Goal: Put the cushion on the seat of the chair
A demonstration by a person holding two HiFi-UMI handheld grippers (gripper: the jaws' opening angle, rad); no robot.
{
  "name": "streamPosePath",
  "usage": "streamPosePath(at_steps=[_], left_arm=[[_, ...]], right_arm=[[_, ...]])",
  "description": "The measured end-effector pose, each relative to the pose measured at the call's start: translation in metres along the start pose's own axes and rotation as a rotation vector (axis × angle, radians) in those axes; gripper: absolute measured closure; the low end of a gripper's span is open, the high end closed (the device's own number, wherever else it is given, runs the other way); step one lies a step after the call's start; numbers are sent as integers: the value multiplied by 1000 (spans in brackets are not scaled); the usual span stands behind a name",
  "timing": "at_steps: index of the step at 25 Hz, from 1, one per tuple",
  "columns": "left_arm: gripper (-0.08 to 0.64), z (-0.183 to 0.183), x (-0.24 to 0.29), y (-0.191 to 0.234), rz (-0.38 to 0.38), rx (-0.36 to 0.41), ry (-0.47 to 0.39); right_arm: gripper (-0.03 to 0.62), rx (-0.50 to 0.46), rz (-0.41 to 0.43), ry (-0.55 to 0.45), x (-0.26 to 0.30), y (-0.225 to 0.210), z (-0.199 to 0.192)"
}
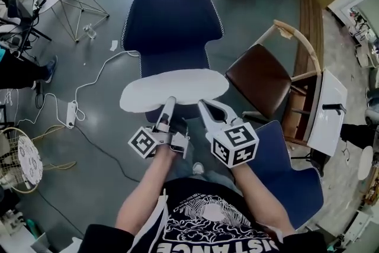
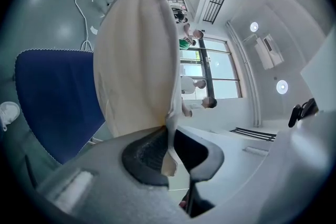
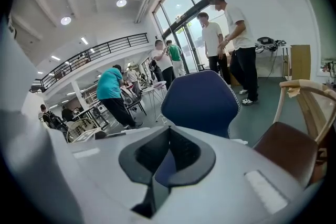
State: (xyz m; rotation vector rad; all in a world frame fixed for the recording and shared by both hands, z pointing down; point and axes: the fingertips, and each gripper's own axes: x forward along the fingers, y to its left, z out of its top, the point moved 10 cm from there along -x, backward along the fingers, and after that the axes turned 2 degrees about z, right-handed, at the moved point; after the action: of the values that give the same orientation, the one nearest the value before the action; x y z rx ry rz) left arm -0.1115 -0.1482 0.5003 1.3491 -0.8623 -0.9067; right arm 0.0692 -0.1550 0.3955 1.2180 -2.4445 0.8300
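Observation:
A flat white cushion (image 1: 174, 89) hangs over the seat of the dark blue chair (image 1: 172, 15) and hides most of the seat. My left gripper (image 1: 170, 102) is shut on the cushion's near edge. In the left gripper view the cushion (image 2: 134, 60) rises from the left gripper (image 2: 170, 152), its seam pinched between the pads, with the blue chair (image 2: 58, 97) beside it. My right gripper (image 1: 204, 105) sits just right of the left one at the cushion's near edge. In the right gripper view my right gripper (image 3: 167, 157) has its jaws together with nothing between them, facing the blue chair (image 3: 202, 99).
A brown wooden-framed chair (image 1: 263, 77) stands right of the blue chair, next to a white table (image 1: 328, 109). Another blue chair (image 1: 284, 169) is at my lower right. A power strip (image 1: 72, 112) and cables lie on the floor to the left. People stand beyond the chair.

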Motion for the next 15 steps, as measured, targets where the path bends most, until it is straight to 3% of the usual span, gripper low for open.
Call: streamPosePath(at_steps=[15], left_arm=[[522,30,60,54,28,-46,49]], right_arm=[[600,40,-24,108,71,-26,3]])
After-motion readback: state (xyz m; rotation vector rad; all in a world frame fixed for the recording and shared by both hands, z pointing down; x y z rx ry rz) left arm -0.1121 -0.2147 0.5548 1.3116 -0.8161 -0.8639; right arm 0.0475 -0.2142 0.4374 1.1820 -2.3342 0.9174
